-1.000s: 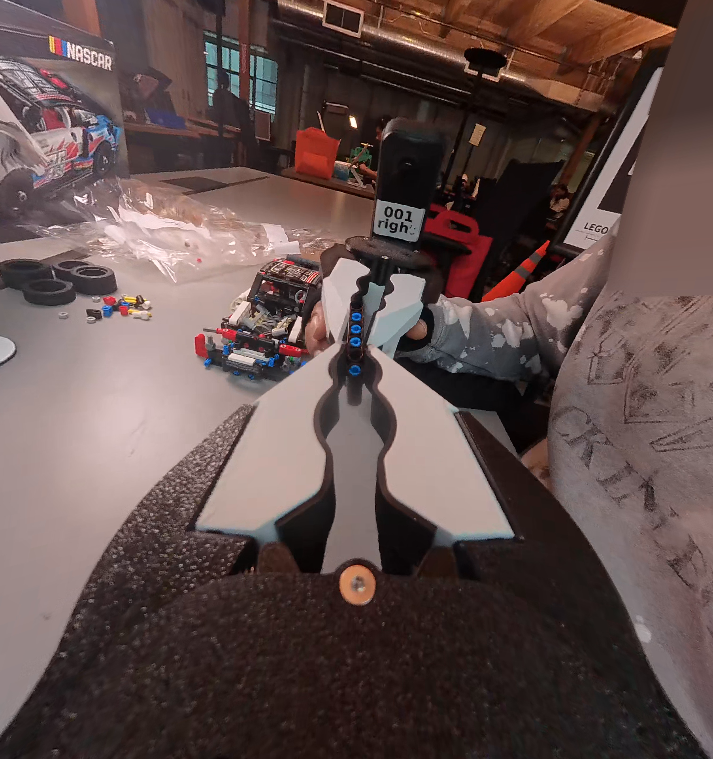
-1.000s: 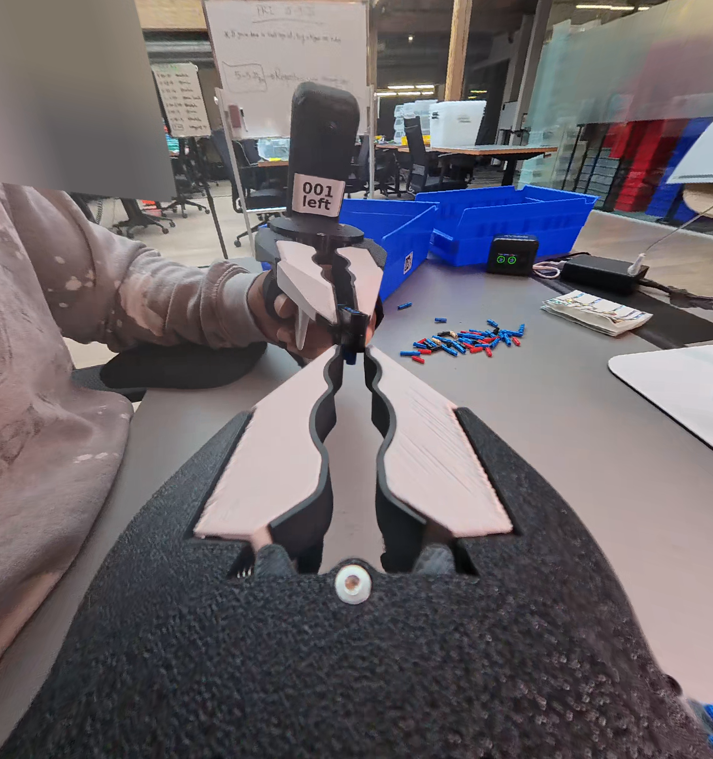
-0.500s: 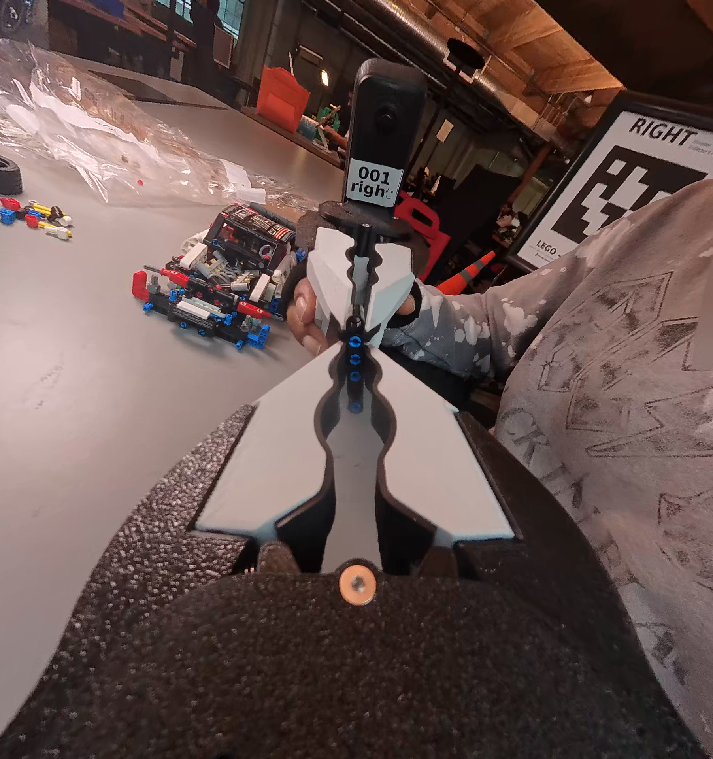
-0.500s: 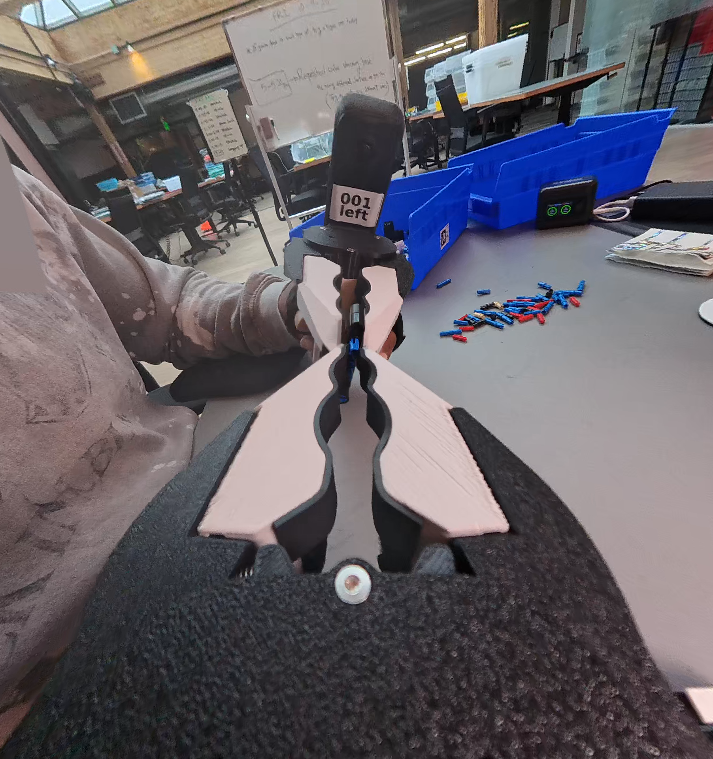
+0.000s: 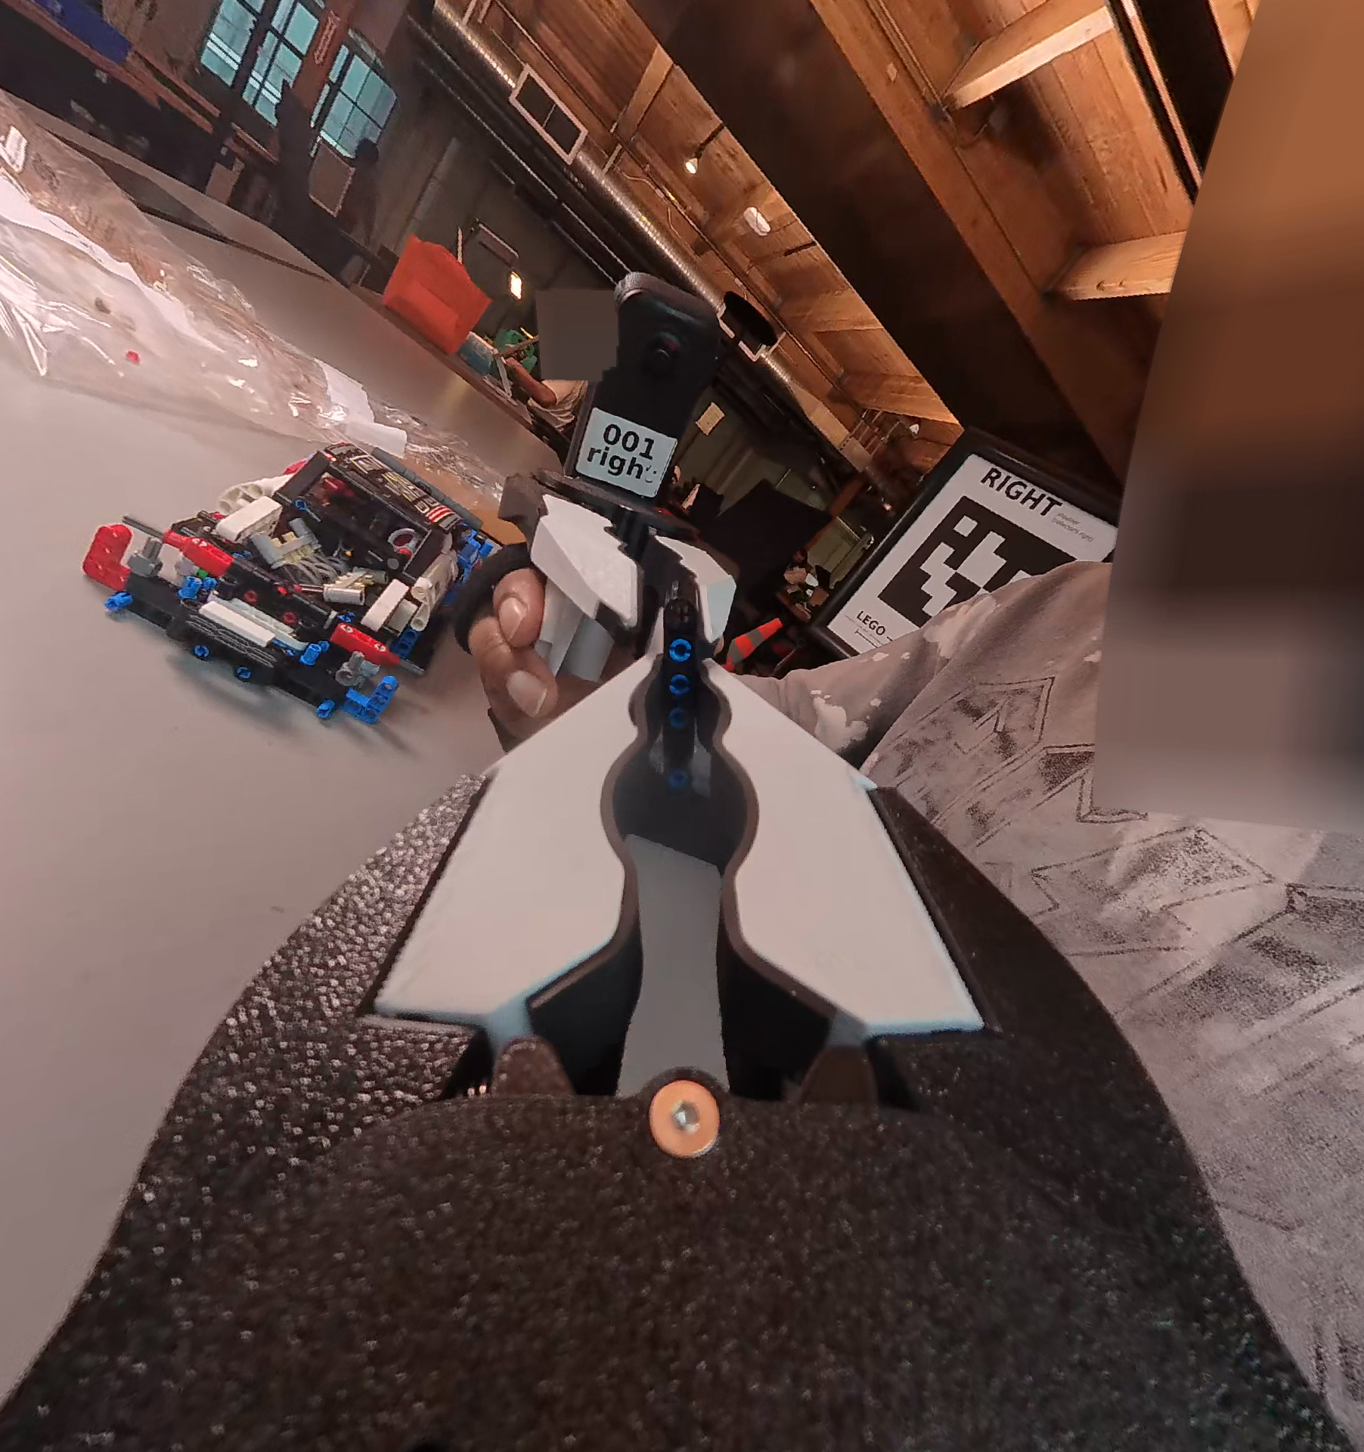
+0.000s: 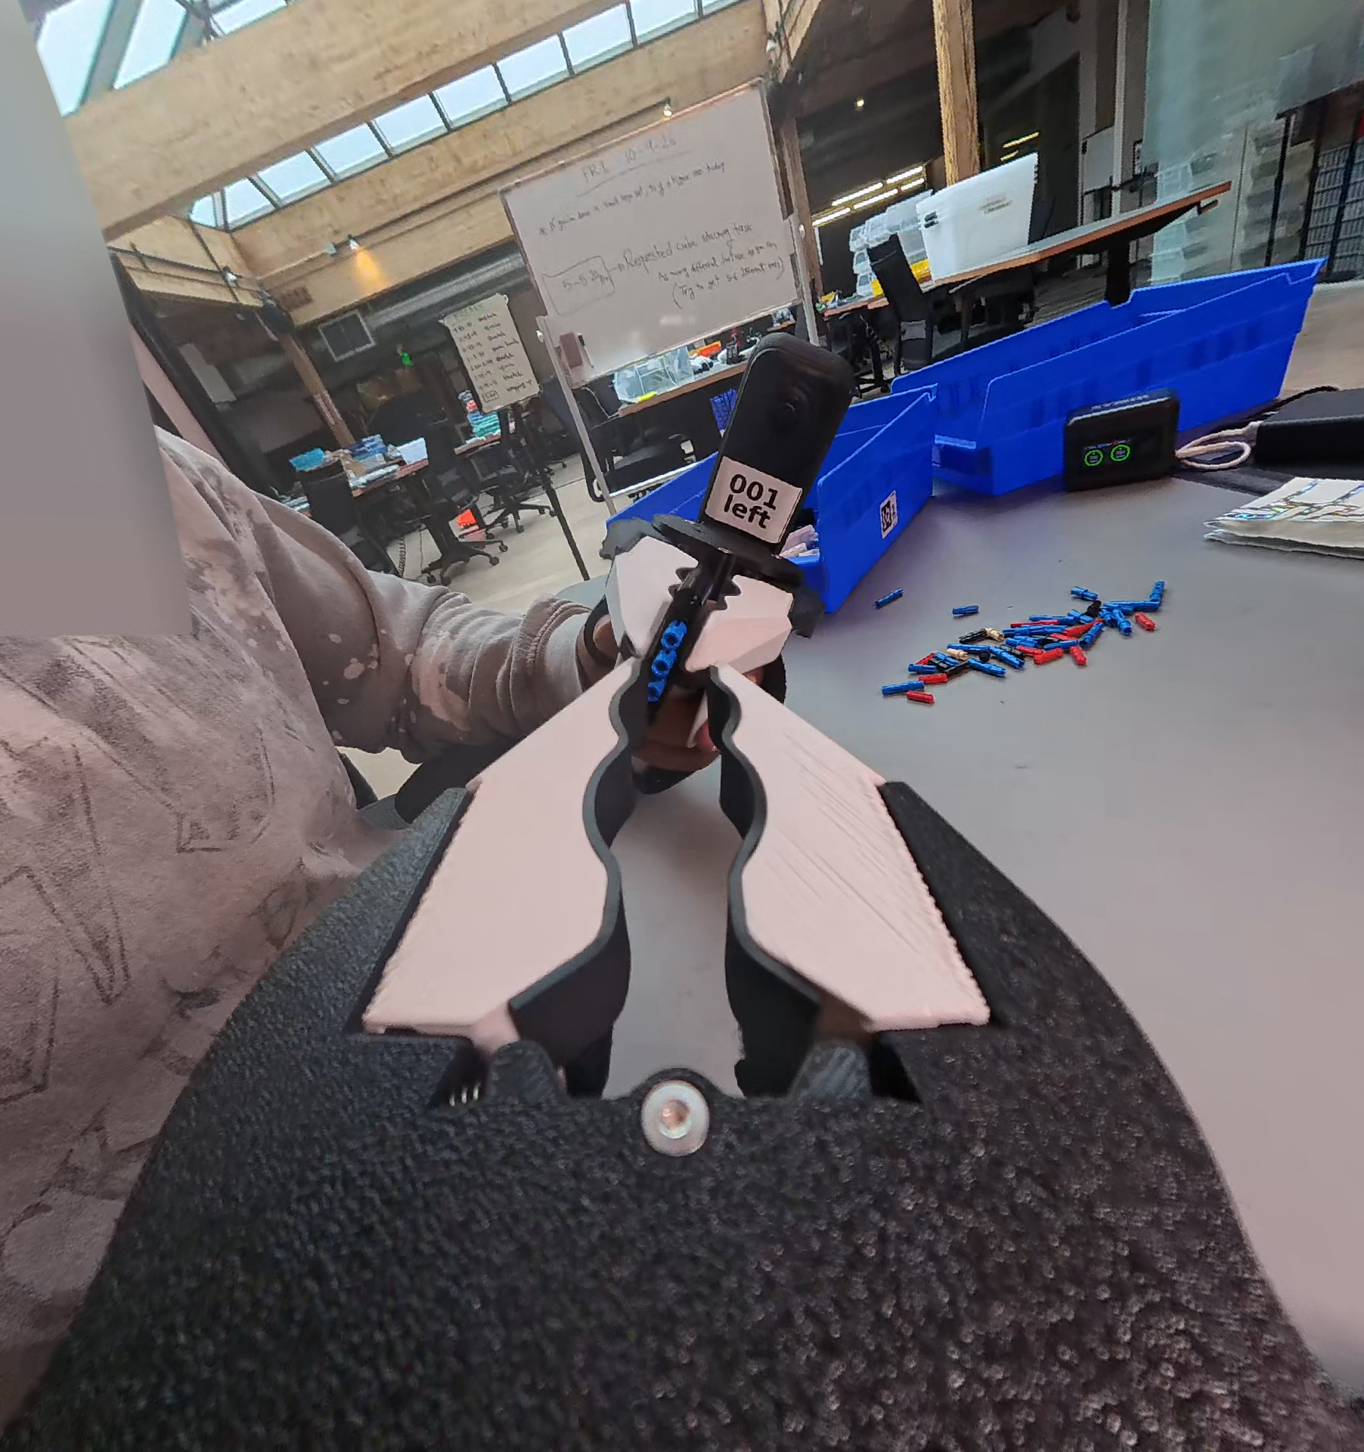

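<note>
My left gripper (image 5: 677, 668) is shut on a thin black beam with blue pins (image 5: 677, 695), held above the grey table (image 5: 113, 786). The beam points forward into the tips of the right gripper (image 5: 647, 589), which faces mine, with a hand on it. In the right wrist view, my right gripper (image 6: 672, 682) has its jaws a little apart. The beam (image 6: 665, 658) lies by its left finger, and the left gripper (image 6: 702, 621) holds the beam's far end. A person's sleeve and shirt fill the side of both views.
A partly built brick car (image 5: 286, 581) and clear plastic bags (image 5: 113, 314) lie on the table to the left. A pile of blue and red pins (image 6: 1040, 636), blue bins (image 6: 1095, 377), a small black device (image 6: 1119, 440) and a booklet (image 6: 1315, 518) lie to the right. The tips of both grippers are at nearly the same place.
Both grippers have tilted and lifted together, staying tip to tip. The right gripper's jaws, shut on the beam before, have spread a little; the left stays shut on the beam.
</note>
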`<move>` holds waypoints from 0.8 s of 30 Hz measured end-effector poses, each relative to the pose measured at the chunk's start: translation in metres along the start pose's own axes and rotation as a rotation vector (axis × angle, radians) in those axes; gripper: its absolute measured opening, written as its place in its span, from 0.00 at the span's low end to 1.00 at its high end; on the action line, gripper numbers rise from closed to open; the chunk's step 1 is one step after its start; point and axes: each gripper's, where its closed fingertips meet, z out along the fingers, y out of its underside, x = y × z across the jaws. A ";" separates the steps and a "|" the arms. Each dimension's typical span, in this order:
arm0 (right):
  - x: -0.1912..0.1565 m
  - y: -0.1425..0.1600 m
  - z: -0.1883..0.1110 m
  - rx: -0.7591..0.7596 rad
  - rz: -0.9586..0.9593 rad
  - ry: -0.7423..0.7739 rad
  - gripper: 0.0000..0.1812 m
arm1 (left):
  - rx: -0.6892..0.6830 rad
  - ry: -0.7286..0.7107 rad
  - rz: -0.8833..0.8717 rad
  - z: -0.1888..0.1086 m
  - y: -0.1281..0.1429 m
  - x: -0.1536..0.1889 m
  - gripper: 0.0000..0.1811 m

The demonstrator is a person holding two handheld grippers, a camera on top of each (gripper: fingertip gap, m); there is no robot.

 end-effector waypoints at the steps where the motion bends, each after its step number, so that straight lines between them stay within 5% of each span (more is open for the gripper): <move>1: 0.000 0.000 0.000 0.004 0.003 -0.002 0.07 | -0.005 -0.009 0.003 0.000 0.001 -0.002 0.02; 24: 0.011 0.013 0.004 -0.037 0.222 -0.030 0.04 | -0.064 -0.096 -0.025 -0.003 0.011 -0.018 0.02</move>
